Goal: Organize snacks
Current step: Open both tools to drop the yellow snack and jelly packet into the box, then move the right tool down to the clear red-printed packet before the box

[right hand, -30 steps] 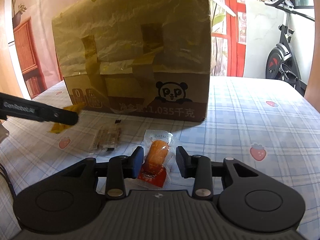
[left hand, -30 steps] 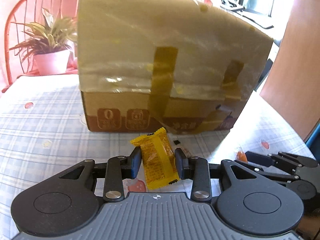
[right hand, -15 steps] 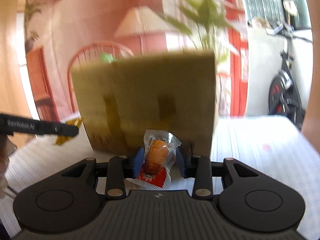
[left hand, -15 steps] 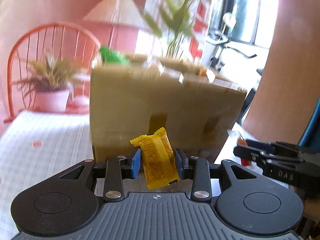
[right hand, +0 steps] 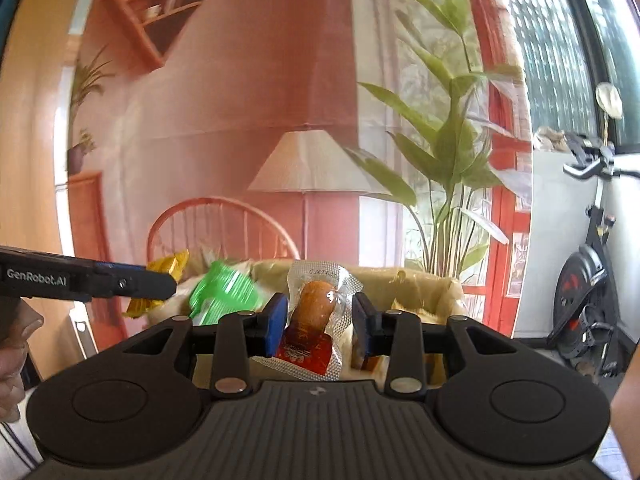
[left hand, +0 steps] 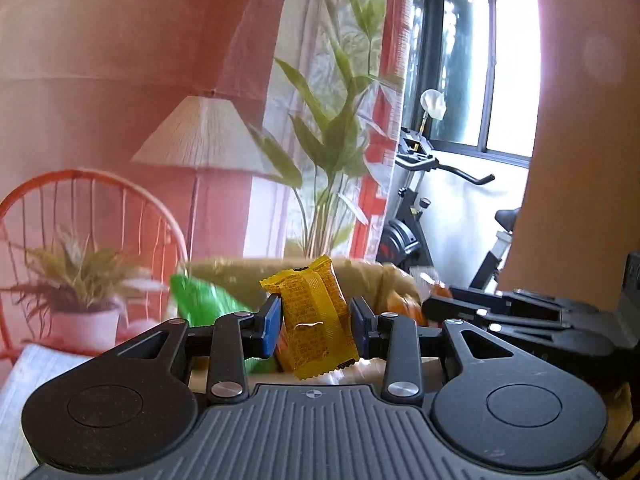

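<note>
Above the box rim: 2 grippers, side by side, open air around both.
Left gripper (left hand: 316, 322): clamped on 1 yellow packet (left hand: 314, 320).
Right gripper (right hand: 319, 322): clamped on 1 sausage pack (right hand: 316, 320).
Cardboard box (right hand: 436, 292): open-topped, 1 green bag (right hand: 224, 294) inside.

open top of the cardboard box (right hand: 436, 292) lies ahead of both grippers, its rim the nearest barrier. a green packet (right hand: 224, 294) fills the left part of the opening. the left gripper (right hand: 160, 286) crosses the left approach; the right gripper (left hand: 432, 304) crosses the right.
</note>
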A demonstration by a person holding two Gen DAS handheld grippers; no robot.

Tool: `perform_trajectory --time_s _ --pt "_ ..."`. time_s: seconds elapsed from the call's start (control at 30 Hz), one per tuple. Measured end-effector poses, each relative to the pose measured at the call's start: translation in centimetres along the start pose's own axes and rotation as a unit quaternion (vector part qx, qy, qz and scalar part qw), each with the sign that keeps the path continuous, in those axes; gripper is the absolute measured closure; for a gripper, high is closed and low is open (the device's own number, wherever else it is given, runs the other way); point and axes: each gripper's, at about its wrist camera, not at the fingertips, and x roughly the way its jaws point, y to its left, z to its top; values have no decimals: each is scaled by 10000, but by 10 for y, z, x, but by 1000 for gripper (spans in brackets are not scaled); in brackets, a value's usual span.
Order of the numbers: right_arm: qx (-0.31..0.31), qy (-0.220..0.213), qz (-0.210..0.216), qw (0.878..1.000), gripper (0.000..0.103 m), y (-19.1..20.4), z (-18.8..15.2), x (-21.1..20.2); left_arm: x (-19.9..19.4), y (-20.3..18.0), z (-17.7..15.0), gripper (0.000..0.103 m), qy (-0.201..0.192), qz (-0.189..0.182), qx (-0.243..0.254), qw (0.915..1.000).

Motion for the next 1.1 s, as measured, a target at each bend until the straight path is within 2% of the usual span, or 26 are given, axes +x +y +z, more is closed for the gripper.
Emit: perform_trajectory --time_s 0.23,0.3,0.33,0.4,0.43,0.47,0.67,0.83,1.1 --pt "148 338 -252 9990 64 -15 -2 40 48 9 5 64 305 24 169 9994" --pt "167 388 -338 9985 61 -19 -5 44 57 12 2 63 414 30 167 9990" --pt "187 393 -392 9983 61 -20 -6 44 59 14 1 60 457 20 140 9989" --pt "252 420 -386 9981 54 -23 -8 42 61 19 -2 46 500 12 47 9987" --pt "274 411 -391 9980 52 -24 -8 40 59 21 -3 40 465 37 -2 9989" --pt "285 385 -382 9981 51 -25 -9 37 57 23 -3 39 416 54 -35 9991" --pt "267 230 -287 9990 51 -17 -14 14 31 29 -7 39 359 -22 -235 9991" --pt "268 108 -182 9994 51 -6 -22 -9 5 25 -17 39 337 -118 -150 9992" --pt "167 205 -12 9996 51 22 -56 -38 -29 27 -54 39 470 -253 -229 9983"
